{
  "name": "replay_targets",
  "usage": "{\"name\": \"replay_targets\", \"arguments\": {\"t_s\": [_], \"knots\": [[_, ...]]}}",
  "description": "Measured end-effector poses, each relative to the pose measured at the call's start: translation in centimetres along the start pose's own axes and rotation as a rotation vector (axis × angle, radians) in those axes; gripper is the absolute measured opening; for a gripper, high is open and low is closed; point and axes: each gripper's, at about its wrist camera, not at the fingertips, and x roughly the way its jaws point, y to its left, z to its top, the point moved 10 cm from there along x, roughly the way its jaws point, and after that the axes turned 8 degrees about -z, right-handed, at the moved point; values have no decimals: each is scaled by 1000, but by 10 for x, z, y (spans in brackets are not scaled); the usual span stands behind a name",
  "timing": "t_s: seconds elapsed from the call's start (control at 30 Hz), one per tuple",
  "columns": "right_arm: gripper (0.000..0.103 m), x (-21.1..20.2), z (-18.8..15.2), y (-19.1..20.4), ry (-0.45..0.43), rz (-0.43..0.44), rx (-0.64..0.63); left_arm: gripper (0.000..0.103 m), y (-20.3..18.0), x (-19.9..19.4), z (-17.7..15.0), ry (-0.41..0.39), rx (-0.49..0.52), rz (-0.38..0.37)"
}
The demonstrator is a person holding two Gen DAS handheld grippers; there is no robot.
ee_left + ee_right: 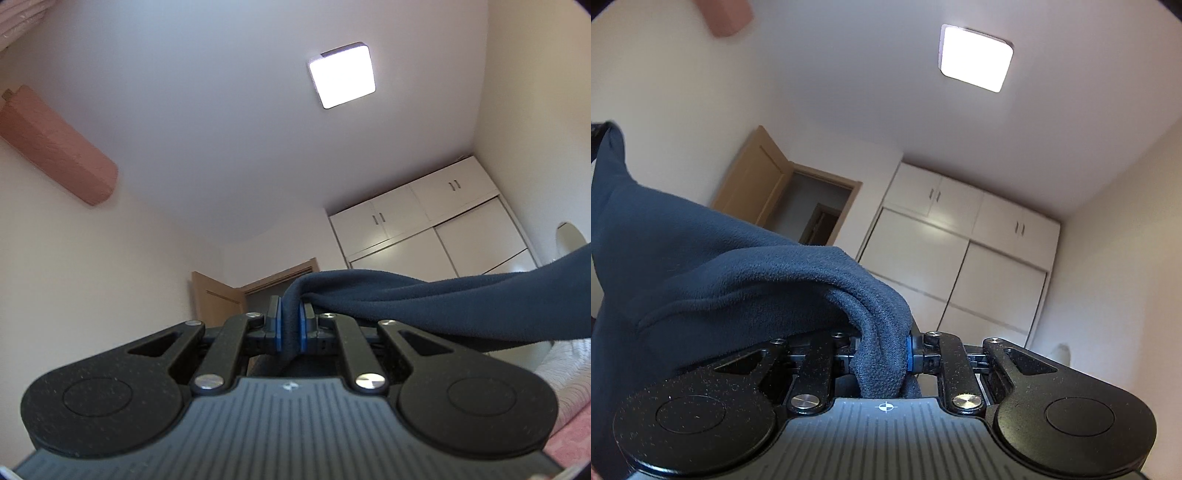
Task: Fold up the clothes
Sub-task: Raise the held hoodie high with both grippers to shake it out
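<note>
Left gripper [290,325] clamps one blue garment [461,299]; right gripper [886,350] clamps same garment; two grippers total.

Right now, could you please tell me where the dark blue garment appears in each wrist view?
Left wrist view: the dark blue garment runs from the centre pads out to the right edge.
Right wrist view: the dark blue garment fills the left side, bunched at the centre pads.
Shared landmark: the square ceiling light.

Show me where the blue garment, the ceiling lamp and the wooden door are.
blue garment [738,266]: right wrist view, draped fold.
ceiling lamp [341,75]: left wrist view, lit panel.
wooden door [753,177]: right wrist view, open leaf.
</note>
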Motion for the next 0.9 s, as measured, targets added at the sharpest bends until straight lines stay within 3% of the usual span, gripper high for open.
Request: {"name": "replay_targets", "arguments": {"t_s": [0.37,0.5,0.6,0.7,0.8,0.83,0.87,0.9], "knots": [[17,-3,-49,22,81,55,-39,8,-27,-23,-32,108,58,-14],[17,18,-48,25,68,51,-83,8,-32,6,-43,142,82,1],[17,72,-72,35,84,67,-149,8,-44,53,-79,214,87,-13],[18,152,-124,53,158,121,-210,9,-70,120,-146,336,90,-57],[24,254,-216,90,304,218,-228,14,-118,190,-262,523,48,-123],[30,287,-251,105,356,251,-226,21,-135,210,-305,597,24,-146],[47,318,-290,119,416,279,-225,28,-154,228,-350,672,2,-166],[56,343,-332,134,492,296,-216,31,-174,240,-398,747,-12,-182]]}}
